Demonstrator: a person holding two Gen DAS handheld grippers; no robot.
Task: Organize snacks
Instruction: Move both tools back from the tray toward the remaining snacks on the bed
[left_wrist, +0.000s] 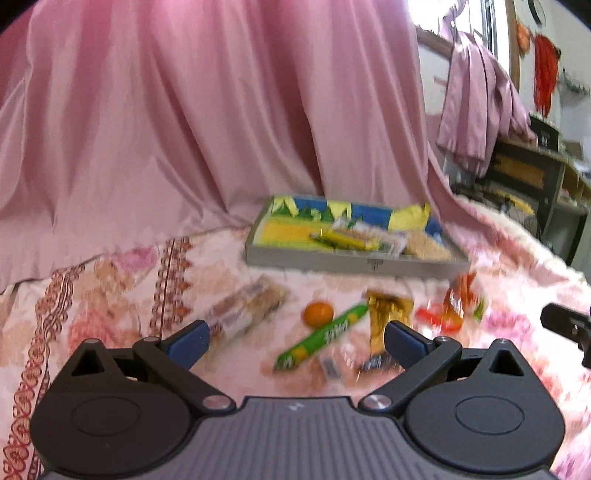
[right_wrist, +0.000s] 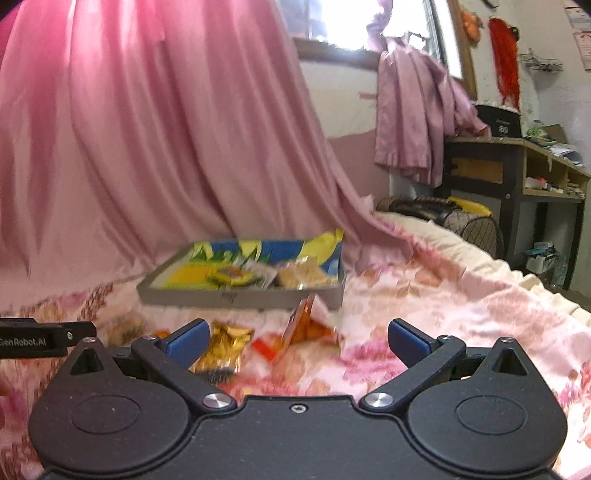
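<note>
Left wrist view: left gripper (left_wrist: 295, 338) spread wide, empty, over loose snacks on the floral bedspread (left_wrist: 110, 295) – green stick pack (left_wrist: 322, 338), orange ball (left_wrist: 318, 314), gold packet (left_wrist: 388, 314) – while the grey tray (left_wrist: 354, 260) holds a few; right wrist view: right gripper (right_wrist: 297, 341) also spread, empty, orange packet (right_wrist: 306, 326) outside, so roughly half left.

Grey tray (left_wrist: 354, 261) sits mid-frame, already holding a few wrappers. Loose below it: biscuit pack (left_wrist: 245, 309) at left, an orange (left_wrist: 318, 314), a green tube (left_wrist: 321, 338) lying diagonal, gold packet (left_wrist: 388, 314), orange packet (left_wrist: 456, 301) at right.
</note>
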